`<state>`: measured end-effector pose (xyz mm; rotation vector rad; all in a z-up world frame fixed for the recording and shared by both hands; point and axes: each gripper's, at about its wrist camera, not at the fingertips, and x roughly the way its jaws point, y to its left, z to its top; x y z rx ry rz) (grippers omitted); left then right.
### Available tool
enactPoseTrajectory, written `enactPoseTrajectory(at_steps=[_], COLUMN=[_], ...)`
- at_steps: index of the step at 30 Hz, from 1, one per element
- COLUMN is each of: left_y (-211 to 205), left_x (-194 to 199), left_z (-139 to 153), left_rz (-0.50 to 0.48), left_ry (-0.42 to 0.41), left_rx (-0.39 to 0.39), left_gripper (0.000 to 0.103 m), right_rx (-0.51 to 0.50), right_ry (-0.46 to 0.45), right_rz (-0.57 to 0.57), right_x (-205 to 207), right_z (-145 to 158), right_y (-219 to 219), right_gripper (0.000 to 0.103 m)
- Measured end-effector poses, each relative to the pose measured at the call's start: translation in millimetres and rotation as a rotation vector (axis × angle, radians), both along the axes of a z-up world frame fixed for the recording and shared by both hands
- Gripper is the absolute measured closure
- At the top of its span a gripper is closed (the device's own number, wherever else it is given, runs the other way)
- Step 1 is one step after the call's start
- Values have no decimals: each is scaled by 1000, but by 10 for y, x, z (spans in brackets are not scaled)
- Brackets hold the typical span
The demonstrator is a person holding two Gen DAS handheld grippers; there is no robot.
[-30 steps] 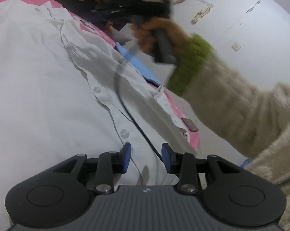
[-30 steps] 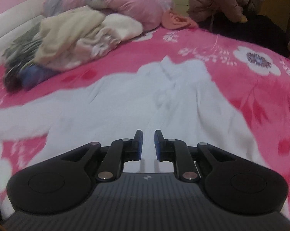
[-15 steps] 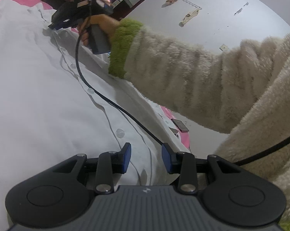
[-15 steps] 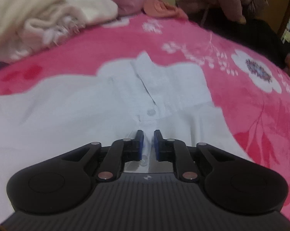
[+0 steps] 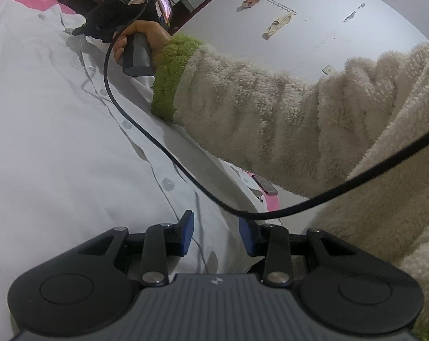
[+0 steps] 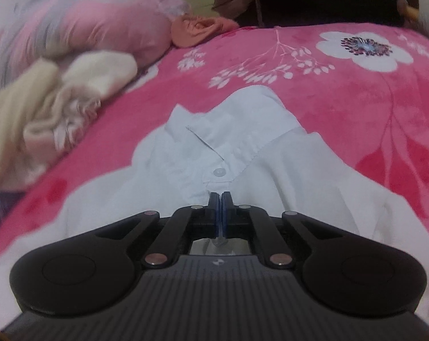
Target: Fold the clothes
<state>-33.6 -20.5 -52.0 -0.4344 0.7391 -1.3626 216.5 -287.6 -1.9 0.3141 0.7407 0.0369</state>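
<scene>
The white shirt (image 6: 285, 176) lies flat on the pink floral blanket (image 6: 356, 108), no label legible. Right gripper (image 6: 220, 199) pinches its placket below the collar; left gripper (image 5: 215, 231) hovers parted over the hem.

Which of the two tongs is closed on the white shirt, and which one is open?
The right tongs are closed, pinching the shirt just below its collar button. The left tongs stand open, with nothing gripped.

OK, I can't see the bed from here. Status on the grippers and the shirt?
Right gripper shut on white shirt placket below the collar. Left gripper open over the hem end. Black cable trails across the shirt front.
</scene>
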Motion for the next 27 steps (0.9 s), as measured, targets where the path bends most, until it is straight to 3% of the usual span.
enactPoseTrajectory(at_steps=[4, 9, 13, 16, 22, 27], left_y=[-11, -22, -19, 3, 78, 237], left_x=[-32, -50, -62, -104, -226, -268], left_z=[45, 106, 162, 223, 390, 518], left_rz=[-2, -2, 7, 24, 66, 119], left_ry=[-6, -5, 10, 19, 8, 25], left_rx=[1, 5, 10, 15, 33, 53], left_gripper=[67, 67, 66, 61, 48, 43], right_rx=[53, 29, 76, 121, 127, 91], right_ry=[-10, 11, -11, -91, -243, -294], right_rz=[44, 82, 47, 15, -67, -112], right_x=[6, 39, -100, -471, -1654, -2383], right_z=[-58, -160, 66, 435, 1140, 1427], right_y=[21, 83, -44, -223, -874, -1168], right_gripper=[103, 102, 98, 98, 98, 97])
